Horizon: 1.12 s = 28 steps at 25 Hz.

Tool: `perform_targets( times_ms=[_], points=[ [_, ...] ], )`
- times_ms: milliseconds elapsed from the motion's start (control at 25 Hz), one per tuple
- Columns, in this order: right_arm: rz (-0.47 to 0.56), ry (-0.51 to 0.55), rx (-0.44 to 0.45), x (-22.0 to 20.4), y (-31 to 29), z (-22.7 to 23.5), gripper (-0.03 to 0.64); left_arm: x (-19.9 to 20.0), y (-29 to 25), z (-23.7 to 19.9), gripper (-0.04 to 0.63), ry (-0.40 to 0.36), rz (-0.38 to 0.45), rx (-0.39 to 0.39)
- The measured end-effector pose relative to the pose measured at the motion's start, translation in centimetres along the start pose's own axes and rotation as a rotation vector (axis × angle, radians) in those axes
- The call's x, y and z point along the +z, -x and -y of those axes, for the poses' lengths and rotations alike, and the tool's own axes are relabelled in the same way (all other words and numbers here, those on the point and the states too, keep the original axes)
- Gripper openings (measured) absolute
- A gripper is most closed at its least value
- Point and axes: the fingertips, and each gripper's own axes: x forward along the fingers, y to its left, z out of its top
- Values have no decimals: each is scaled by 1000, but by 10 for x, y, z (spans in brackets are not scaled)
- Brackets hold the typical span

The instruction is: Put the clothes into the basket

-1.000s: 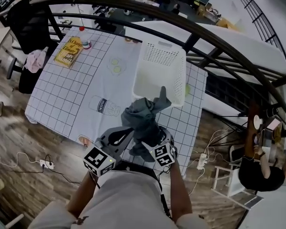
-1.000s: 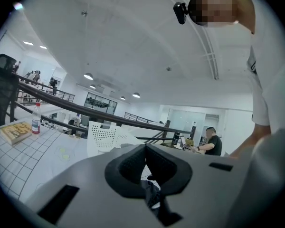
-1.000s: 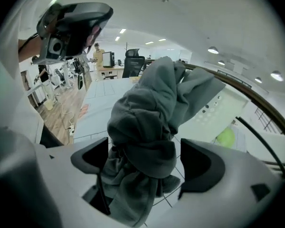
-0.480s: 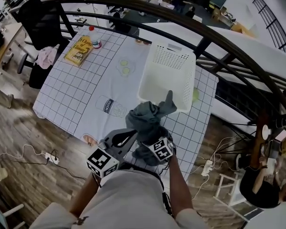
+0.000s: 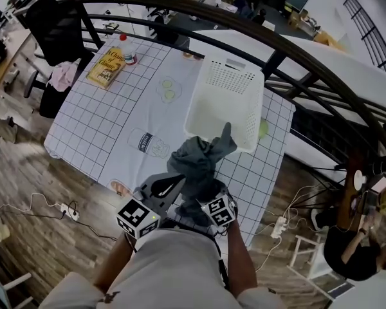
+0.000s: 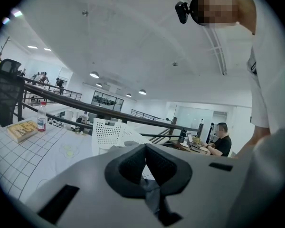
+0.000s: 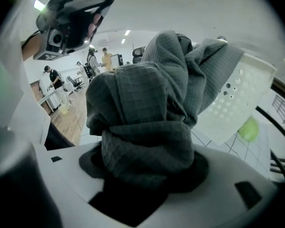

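**Gripping grey garment [image 5: 198, 163], short of basket [image 5: 226, 79]**

Clamped on the bunched garment with right gripper [image 7: 145, 172]; just been closing its jaws, cloth wadded between them. Pinching a thin strip of the same cloth with left gripper [image 6: 145, 165], pads together. Holding garment at near edge of checked table [image 5: 109, 114], just on near side of the white basket, with upper tip overlapping its near rim in head view. Leaving book [image 5: 107, 68] and bottle [image 5: 127, 50] at far left corner.

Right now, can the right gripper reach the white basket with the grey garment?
Probably yes. The right gripper, jaws just closing around the grey garment, sits just short of the white basket, whose open top faces up with nothing between.
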Motion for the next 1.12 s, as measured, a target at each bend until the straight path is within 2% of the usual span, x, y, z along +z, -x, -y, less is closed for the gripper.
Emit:
perform_targets(
  times_ms=[520,880,1120],
  points=[
    [235,-79,36,31,61,-23,311,-2,-5,15,5,-13,-11,-23],
    [445,-124,49,75,119,-15,311,11,-7,32,5,-34,18,-45],
    [561,-172,22,96,156,-2,311,31,-10,44,5,-55,59,-52]
  ],
)
